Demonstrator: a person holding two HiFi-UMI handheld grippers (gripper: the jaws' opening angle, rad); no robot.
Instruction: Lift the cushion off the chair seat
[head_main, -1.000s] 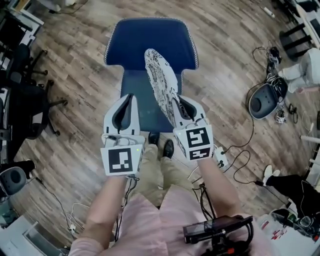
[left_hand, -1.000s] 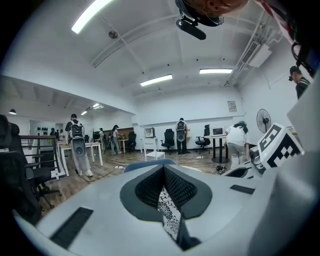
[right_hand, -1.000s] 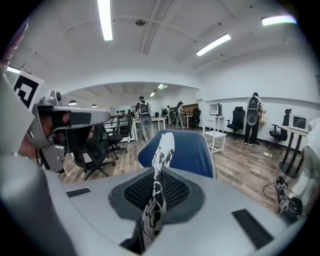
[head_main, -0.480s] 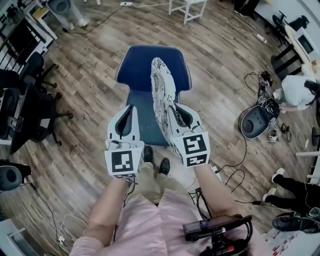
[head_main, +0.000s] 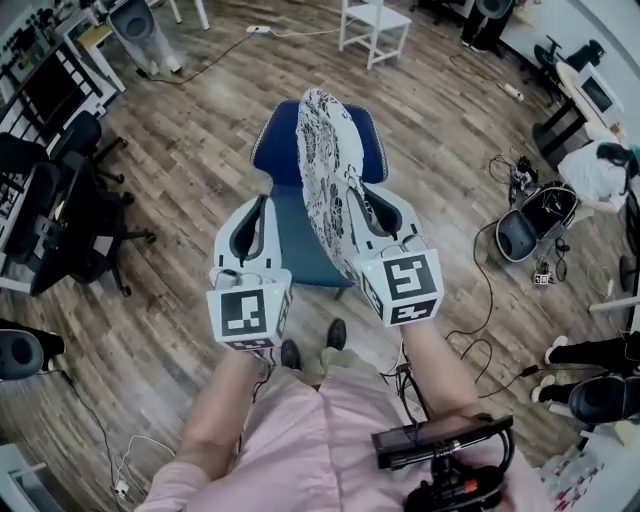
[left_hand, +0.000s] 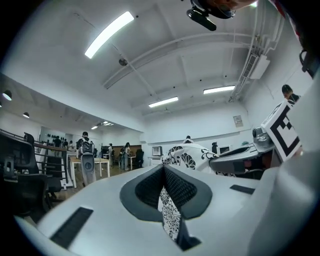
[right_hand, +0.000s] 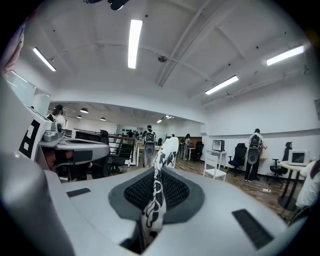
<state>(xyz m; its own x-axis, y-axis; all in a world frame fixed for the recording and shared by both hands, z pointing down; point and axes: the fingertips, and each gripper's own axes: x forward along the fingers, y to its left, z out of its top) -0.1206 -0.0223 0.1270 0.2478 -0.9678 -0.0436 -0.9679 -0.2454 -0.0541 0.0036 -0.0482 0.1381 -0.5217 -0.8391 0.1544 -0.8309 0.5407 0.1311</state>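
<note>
The cushion (head_main: 325, 170), white with a black flower print, stands on edge in the air above the blue chair (head_main: 275, 150). My right gripper (head_main: 362, 205) is shut on its near lower edge; in the right gripper view the fabric (right_hand: 159, 185) is pinched between the pads and rises past the gripper (right_hand: 156, 172). My left gripper (head_main: 255, 205) is level with it, to the cushion's left. In the left gripper view its jaws (left_hand: 163, 167) are shut with a strip of the printed fabric (left_hand: 169, 212) between them, and the cushion's bulk (left_hand: 187, 155) is to the right.
Black office chairs (head_main: 60, 210) stand at the left, a white chair (head_main: 375, 25) behind the blue one. Cables and an open bag (head_main: 525, 225) lie on the wooden floor at the right. The person's shoes (head_main: 312, 345) are just before the chair.
Both grippers have risen and the cushion has come up with them, from leaning near the seat to hanging higher in front of the backrest.
</note>
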